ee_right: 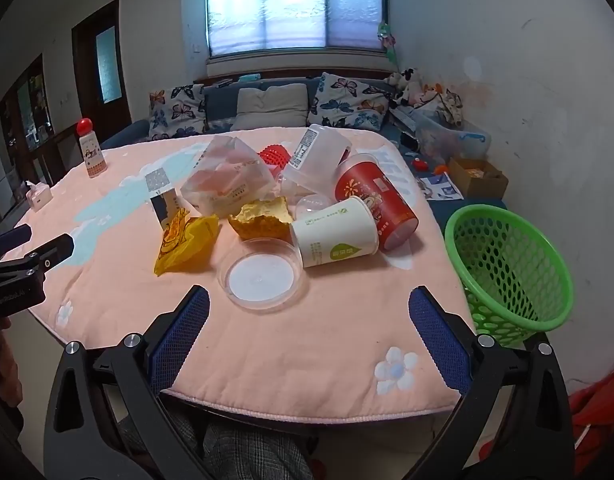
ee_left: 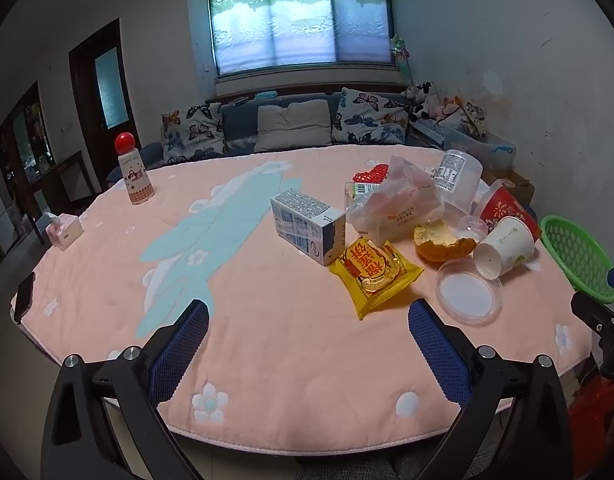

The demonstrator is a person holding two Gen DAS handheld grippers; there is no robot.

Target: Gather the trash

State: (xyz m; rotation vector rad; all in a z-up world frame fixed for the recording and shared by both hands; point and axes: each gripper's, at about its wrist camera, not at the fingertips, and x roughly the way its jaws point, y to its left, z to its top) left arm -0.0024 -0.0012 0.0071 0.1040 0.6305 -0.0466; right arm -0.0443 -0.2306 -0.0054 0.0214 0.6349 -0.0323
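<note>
Trash lies on the pink-covered table [ee_left: 267,340]: a yellow snack packet [ee_left: 373,274] [ee_right: 183,238], a white carton [ee_left: 309,226], a clear plastic bag [ee_left: 395,202] [ee_right: 227,184], a bitten bun [ee_left: 443,240] [ee_right: 265,218], a clear lid [ee_left: 467,298] [ee_right: 263,276], a tipped white paper cup [ee_left: 505,246] [ee_right: 335,238] and a red cup [ee_right: 375,200]. A green basket [ee_right: 511,272] [ee_left: 579,256] stands at the table's right edge. My left gripper [ee_left: 307,332] is open and empty near the front edge. My right gripper [ee_right: 309,320] is open and empty, just short of the lid.
A red-capped bottle [ee_left: 135,176] and a tissue box [ee_left: 65,232] stand at the table's left. A phone [ee_left: 25,296] lies on the left edge. A clear tub [ee_right: 315,156] lies behind the cups. A sofa with cushions [ee_left: 291,126] is beyond the table.
</note>
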